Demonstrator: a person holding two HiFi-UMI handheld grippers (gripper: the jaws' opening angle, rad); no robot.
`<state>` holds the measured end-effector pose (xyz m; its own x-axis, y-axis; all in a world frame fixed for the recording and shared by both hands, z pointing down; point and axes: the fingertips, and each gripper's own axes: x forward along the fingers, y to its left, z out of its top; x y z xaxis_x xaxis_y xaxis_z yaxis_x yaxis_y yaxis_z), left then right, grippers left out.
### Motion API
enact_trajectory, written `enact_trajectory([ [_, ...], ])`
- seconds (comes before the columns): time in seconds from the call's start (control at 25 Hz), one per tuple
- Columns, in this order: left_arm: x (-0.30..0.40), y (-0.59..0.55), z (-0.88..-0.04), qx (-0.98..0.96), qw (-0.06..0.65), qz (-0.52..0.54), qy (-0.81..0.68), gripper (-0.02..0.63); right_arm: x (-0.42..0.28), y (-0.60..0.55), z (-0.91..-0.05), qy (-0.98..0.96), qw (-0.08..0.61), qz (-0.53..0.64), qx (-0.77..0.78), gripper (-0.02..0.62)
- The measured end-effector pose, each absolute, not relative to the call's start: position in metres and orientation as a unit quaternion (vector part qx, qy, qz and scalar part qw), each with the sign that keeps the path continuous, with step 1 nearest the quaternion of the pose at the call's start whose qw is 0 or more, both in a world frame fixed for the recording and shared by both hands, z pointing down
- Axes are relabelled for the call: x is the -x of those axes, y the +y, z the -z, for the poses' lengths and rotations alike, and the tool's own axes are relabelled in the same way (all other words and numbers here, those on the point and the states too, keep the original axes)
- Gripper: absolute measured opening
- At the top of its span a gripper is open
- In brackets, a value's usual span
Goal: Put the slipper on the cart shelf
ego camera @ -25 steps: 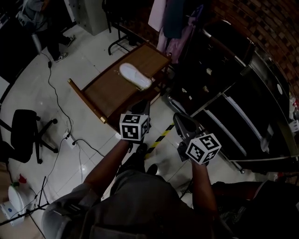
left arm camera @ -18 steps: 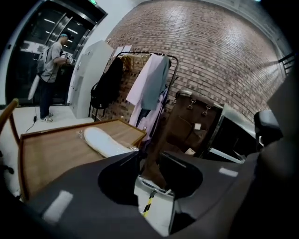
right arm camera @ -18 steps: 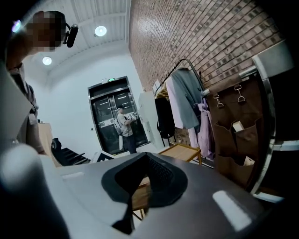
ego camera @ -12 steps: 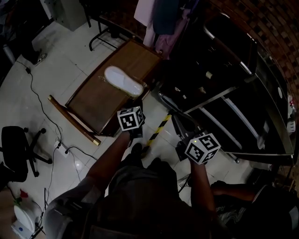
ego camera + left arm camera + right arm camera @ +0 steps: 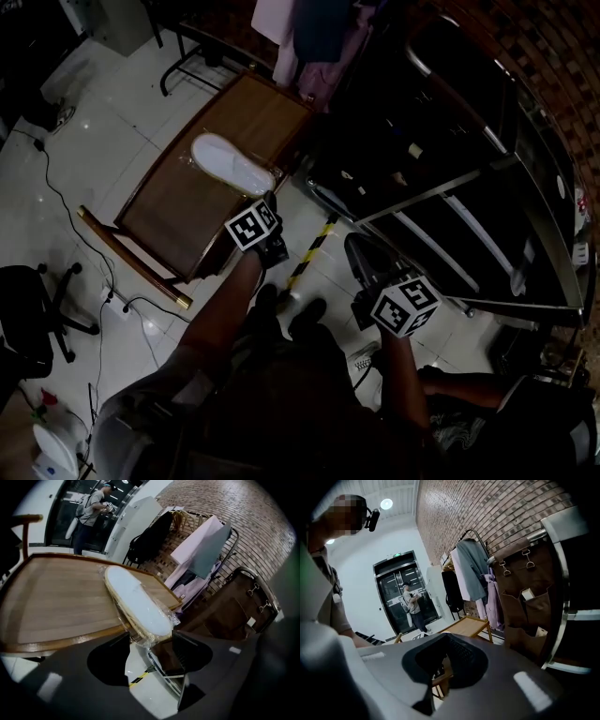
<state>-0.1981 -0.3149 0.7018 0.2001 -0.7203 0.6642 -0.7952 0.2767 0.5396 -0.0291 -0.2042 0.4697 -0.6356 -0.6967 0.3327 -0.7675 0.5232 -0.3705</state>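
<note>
White tiled floor point(image 5: 112, 169) runs under a wooden table point(image 5: 178, 211) at the left, with a dark cart point(image 5: 431, 190) against the brick wall at the right. Over the last second the person has stepped in. The left gripper point(image 5: 147, 641), which was well short of the table with its jaws together, is now just beside the table's near right corner. The slipper point(image 5: 136, 602) has not moved and lies there in clear wrap, its near end overhanging the edge. The left jaws are opening and already stand wide, one on each side of that near end, with neither pad touching it. The pick-up is probably next, and the carry to the cart shelf is not begun. The right gripper point(image 5: 446, 639) hangs near the cart, jaws drawn together on nothing.
</note>
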Motion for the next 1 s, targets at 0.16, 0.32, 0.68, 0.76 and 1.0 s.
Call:
enact_trajectory([
  [0.16, 0.194, -0.327, -0.709, -0.593, 0.496, -0.027, -0.634, 0.281, 0.016, -0.202, -0.481, -0.859, 0.079, -0.259, -0.434, 0.0],
  [0.32, 0.189, -0.342, -0.713, -0.592, 0.494, -0.017, -0.636, 0.271, 0.009, -0.198, -0.49, -0.851, 0.088, -0.269, -0.443, 0.0],
  [0.68, 0.189, -0.349, -0.696, -0.61, 0.454, 0.0, -0.649, 0.14, 0.003, -0.205, -0.495, -0.843, 0.089, -0.276, -0.453, 0.0],
  [0.76, 0.19, -0.349, -0.686, -0.621, 0.438, -0.002, -0.65, 0.126, 0.006, -0.207, -0.494, -0.845, 0.088, -0.275, -0.449, 0.0],
  [1.0, 0.193, -0.35, -0.653, -0.654, 0.389, -0.016, -0.648, 0.067, 0.015, -0.212, -0.49, -0.854, 0.08, -0.271, -0.437, 0.0],
])
